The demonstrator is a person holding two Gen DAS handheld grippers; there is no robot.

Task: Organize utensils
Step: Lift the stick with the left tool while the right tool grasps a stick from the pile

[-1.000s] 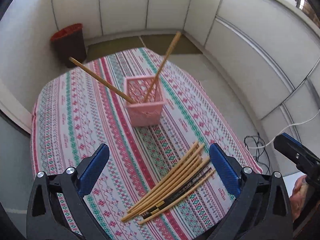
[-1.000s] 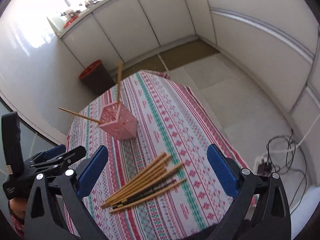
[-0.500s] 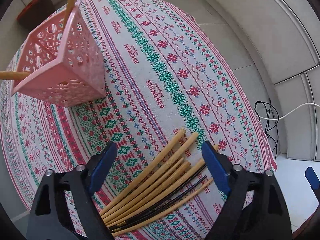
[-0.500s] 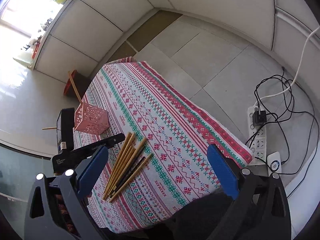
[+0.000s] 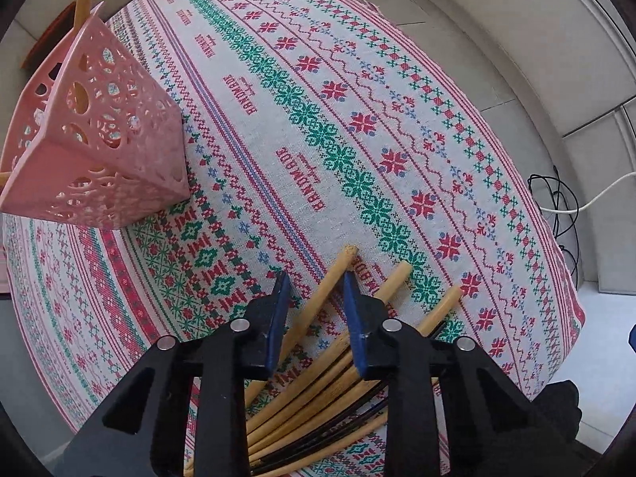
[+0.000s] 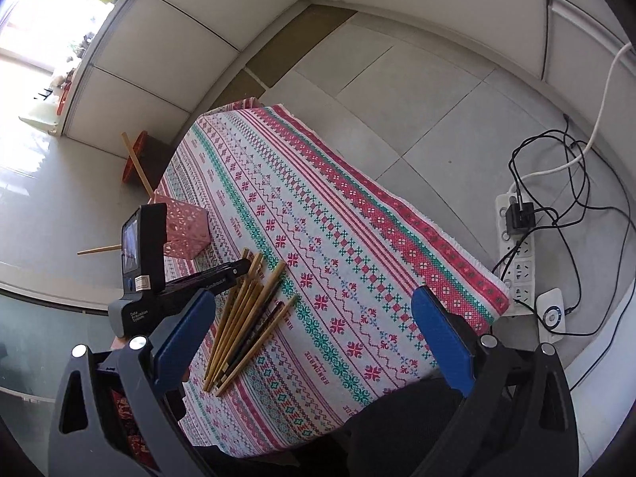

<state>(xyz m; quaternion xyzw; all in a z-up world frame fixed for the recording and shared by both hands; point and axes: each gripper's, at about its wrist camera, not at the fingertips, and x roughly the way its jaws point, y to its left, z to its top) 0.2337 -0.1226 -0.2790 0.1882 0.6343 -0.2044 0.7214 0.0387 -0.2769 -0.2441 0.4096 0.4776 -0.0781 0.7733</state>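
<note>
In the left wrist view, the left gripper [image 5: 314, 282] is straddling one chopstick [image 5: 318, 302] with its fingers narrowed but apart, the stick pointing toward 1 o'clock, the pink basket [image 5: 103, 147] at 10 o'clock. In the right wrist view, the right gripper [image 6: 314, 342] is hanging wide apart, and the chopstick pile [image 6: 246, 318] is lying on the tablecloth [image 6: 357, 238], long axis running 7 to 1 o'clock.

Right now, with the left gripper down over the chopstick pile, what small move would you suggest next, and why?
Probably close the left gripper fully: its jaws straddle the leftmost bamboo chopstick of the pile, apparently with small gaps remaining, so it does not look clamped. Then lift toward the pink basket. The right gripper hangs open, away.
</note>
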